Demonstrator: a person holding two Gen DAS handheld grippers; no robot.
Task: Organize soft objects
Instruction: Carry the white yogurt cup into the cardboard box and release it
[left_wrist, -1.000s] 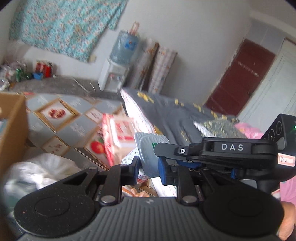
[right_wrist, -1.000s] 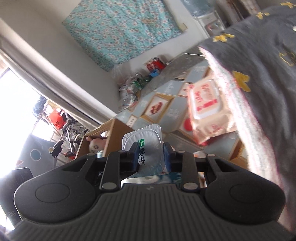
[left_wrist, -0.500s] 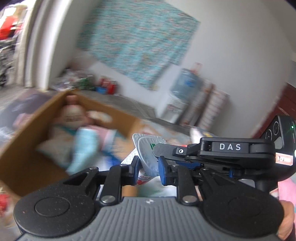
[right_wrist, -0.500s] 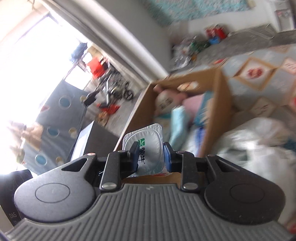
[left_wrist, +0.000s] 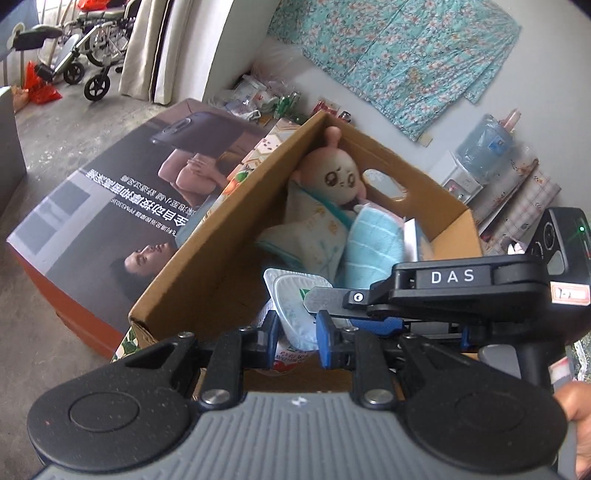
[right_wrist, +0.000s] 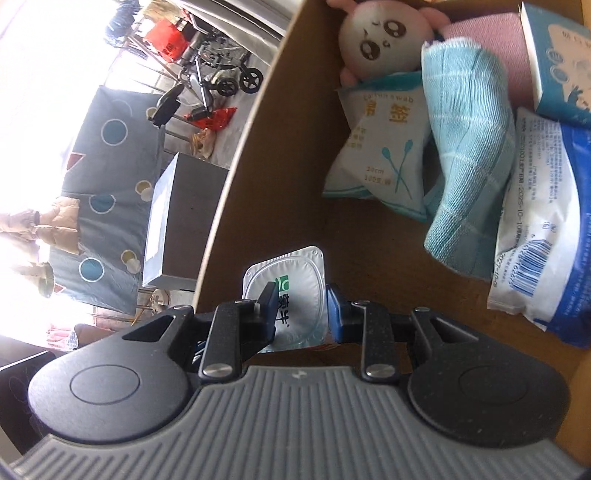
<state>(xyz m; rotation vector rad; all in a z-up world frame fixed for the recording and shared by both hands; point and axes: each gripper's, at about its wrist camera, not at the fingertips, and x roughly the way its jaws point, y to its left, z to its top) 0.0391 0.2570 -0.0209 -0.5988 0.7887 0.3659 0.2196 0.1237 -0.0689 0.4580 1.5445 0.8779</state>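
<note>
A foil-lidded yogurt cup (right_wrist: 284, 299) is held between both grippers. My right gripper (right_wrist: 301, 308) is shut on it, just above the bare floor of the open cardboard box (right_wrist: 295, 122). My left gripper (left_wrist: 297, 334) is shut on the same cup (left_wrist: 291, 310) from the other side, at the box's near end (left_wrist: 192, 280). In the box lie a plush doll (right_wrist: 384, 37), a cotton swab pack (right_wrist: 380, 155), a rolled blue towel (right_wrist: 469, 162) and a wet-wipes pack (right_wrist: 543, 236).
A large printed carton (left_wrist: 110, 206) lies left of the box. A wheelchair (left_wrist: 85, 51) stands beyond it on the concrete floor. A water dispenser (left_wrist: 476, 155) is against the far wall. A pink cloth (right_wrist: 495, 44) and a small paper box (right_wrist: 557, 55) fill the box's far corner.
Both grippers have swung left from the bed and tiled surface to the cardboard box, carrying the cup. The cup now hangs inside the box's near end.
</note>
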